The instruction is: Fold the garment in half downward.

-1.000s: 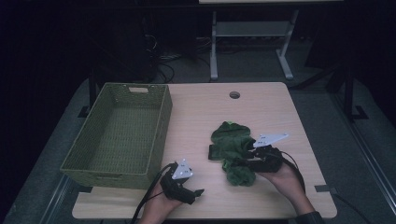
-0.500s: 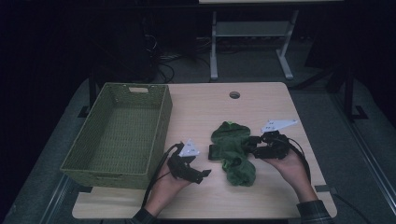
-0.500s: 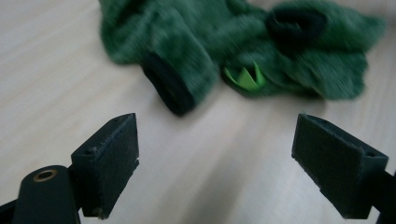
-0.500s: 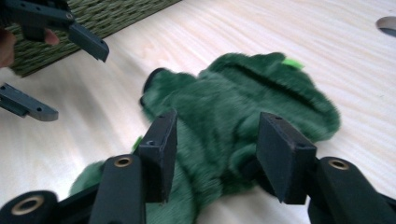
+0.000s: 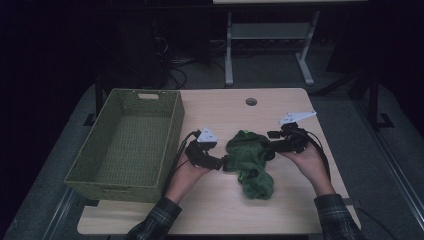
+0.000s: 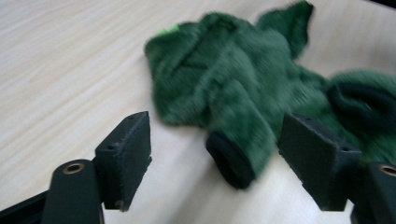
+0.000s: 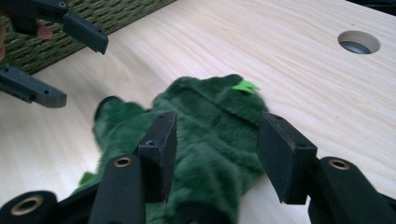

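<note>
The green fleece garment (image 5: 251, 162) lies crumpled on the table (image 5: 290, 210) at mid-right, just right of the woven basket (image 5: 125, 145), which sits at the left, likely ready to receive it. The left gripper (image 6: 215, 156) comes at it from the left, its jaws wide though they have just been closing a little, with a dark-cuffed sleeve end (image 6: 231, 158) between them but not pinched. The right gripper (image 7: 215, 151) approaches from the right, jaws about half open astride the fleece, gripping nothing. Working from both sides suits spreading or lifting the limp cloth.
</note>
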`<state>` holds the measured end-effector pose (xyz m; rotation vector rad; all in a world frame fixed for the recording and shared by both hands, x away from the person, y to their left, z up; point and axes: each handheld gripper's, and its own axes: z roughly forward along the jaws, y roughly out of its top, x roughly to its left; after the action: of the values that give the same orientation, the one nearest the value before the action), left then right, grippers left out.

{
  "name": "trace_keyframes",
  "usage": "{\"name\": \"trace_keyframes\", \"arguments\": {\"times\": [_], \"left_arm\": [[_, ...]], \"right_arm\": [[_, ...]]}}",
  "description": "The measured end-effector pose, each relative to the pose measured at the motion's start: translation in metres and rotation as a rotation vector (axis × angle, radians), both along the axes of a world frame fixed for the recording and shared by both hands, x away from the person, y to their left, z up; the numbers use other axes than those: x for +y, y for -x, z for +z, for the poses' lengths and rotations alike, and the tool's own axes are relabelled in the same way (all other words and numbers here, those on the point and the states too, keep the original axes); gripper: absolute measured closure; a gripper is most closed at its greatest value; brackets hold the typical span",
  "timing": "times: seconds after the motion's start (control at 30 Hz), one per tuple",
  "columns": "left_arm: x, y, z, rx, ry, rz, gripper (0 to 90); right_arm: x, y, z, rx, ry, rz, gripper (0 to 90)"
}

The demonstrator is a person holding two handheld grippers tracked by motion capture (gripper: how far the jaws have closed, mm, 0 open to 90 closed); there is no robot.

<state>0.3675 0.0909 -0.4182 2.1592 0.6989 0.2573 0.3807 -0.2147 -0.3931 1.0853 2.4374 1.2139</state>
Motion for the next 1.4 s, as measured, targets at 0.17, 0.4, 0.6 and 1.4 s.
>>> {"name": "trace_keyframes", "arguments": {"times": [0.17,0.4,0.6,1.4], "left_arm": [[-0.006,-0.027,-0.002,0.012,0.006,0.014,32.9],[-0.012,-0.047,-0.014,0.024,-0.004,0.02,36.8],[-0.016,-0.059,-0.029,0.055,-0.012,0.028,37.8],[-0.033,-0.07,-0.05,0.072,-0.102,-0.025,70.8]], "right_arm": [[-0.005,-0.023,-0.012,0.033,-0.008,-0.016,47.1],[-0.005,-0.038,-0.02,0.025,-0.016,-0.022,47.2],[-0.006,-0.049,-0.035,0.04,-0.005,-0.03,47.9],[0.008,-0.065,-0.069,0.084,0.107,-0.015,66.3]]}}
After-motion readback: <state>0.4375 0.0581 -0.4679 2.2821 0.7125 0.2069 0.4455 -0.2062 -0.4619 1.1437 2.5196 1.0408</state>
